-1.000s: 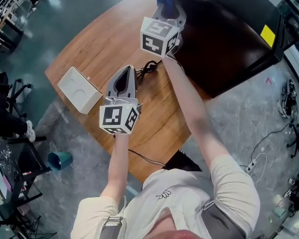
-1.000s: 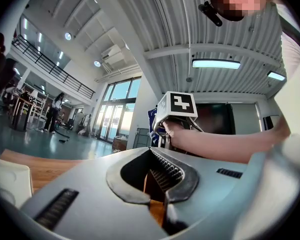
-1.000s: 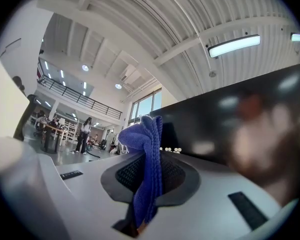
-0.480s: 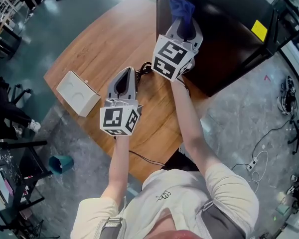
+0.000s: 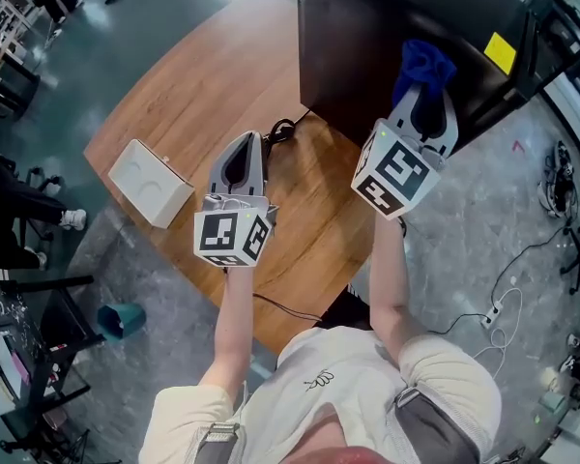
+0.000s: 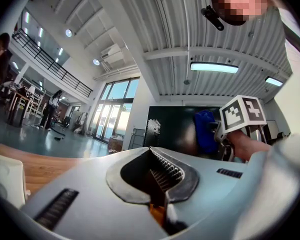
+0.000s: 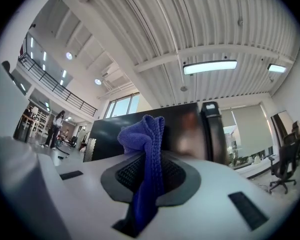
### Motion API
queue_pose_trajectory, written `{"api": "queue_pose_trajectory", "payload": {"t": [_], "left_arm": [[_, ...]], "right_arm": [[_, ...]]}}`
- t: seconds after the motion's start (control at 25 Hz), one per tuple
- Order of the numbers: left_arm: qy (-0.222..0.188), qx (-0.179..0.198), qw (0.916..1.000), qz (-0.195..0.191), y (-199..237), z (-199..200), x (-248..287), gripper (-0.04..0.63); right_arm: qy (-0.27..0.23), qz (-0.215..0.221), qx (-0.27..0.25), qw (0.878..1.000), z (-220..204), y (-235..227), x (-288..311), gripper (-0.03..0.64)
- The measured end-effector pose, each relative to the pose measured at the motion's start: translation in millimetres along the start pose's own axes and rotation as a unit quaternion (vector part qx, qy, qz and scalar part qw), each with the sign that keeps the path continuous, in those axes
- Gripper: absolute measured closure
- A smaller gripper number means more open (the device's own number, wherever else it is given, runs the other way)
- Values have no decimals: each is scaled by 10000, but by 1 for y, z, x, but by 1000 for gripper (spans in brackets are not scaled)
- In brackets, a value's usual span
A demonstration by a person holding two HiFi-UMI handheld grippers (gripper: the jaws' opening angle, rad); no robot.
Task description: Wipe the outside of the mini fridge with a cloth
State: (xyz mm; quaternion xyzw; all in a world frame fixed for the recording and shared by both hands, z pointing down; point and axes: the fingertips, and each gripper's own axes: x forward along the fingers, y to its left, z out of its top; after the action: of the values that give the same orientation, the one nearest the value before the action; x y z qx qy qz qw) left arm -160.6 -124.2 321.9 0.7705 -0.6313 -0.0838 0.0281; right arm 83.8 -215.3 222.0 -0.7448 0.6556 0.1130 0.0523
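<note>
**A:** Head view first. Any writing?

**B:** One yellow label point(image 5: 500, 54) on the black mini fridge point(image 5: 367, 46), too small to read. The left hand-held gripper point(image 5: 244, 143) and the right hand-held gripper point(image 5: 423, 93) each carry one marker cube point(image 5: 234, 232) with black-and-white squares and no letters.

**A:** Where does the fridge stand?

**B:** At the far right corner of the wooden desk point(image 5: 193, 85). The right hand-held gripper holds one blue cloth point(image 5: 422, 64) over the fridge's dark surface, near its right edge. Whether the cloth touches it, I cannot tell.

**A:** Containers?

**B:** One white box point(image 5: 150, 182) at the desk's left edge, with two round dents in its top and its contents unseen. One teal bin point(image 5: 121, 319) stands on the floor point(image 5: 464, 259), its contents unclear. One black cable point(image 5: 282, 130) lies on the desk just beside the fridge.

**A:** And the left hand-held gripper?

**B:** It is over the middle of the desk, apart from the fridge.

**A:** Left gripper view?

**B:** Its jaws are together with nothing between them. Beyond them, the cloth shows in front of the fridge.

**A:** Right gripper view?

**B:** Its jaws are clamped on the cloth, which sticks up in a fold before the fridge.
</note>
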Motion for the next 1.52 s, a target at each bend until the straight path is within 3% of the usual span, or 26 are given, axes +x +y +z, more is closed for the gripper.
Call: {"api": "queue_pose_trajectory", "payload": {"t": [0.44, 0.72, 0.84, 0.92, 1.0, 1.16, 1.32, 1.52], "left_arm": [[31, 39, 9999, -117, -6, -1, -2, 591], [24, -114, 9994, -323, -18, -3, 2, 591], [43, -123, 9993, -351, -20, -5, 6, 591], [48, -113, 9993, -350, -20, -5, 9, 591], [48, -97, 9993, -349, -22, -6, 13, 591], [52, -61, 9994, -325, -24, -8, 14, 591], [149, -33, 9996, -235, -12, -16, 13, 591], [41, -86, 9999, -32, 10, -15, 7, 591]], "right_arm": [[37, -552, -91, 9984, 6, -90, -36, 555], [114, -793, -153, 9967, 3, -122, -46, 555], [100, -812, 127, 9966, 2, -121, -53, 555], [51, -439, 480, 9979, 2, -100, -61, 555], [20, 232, 745, 9969, 1, -58, -63, 555], [-27, 1231, 1218, 9849, -4, 29, -48, 555], [-120, 1753, 1134, 9779, -16, 113, -15, 555], [120, 1959, 834, 9770, -37, 194, 32, 555]]}}
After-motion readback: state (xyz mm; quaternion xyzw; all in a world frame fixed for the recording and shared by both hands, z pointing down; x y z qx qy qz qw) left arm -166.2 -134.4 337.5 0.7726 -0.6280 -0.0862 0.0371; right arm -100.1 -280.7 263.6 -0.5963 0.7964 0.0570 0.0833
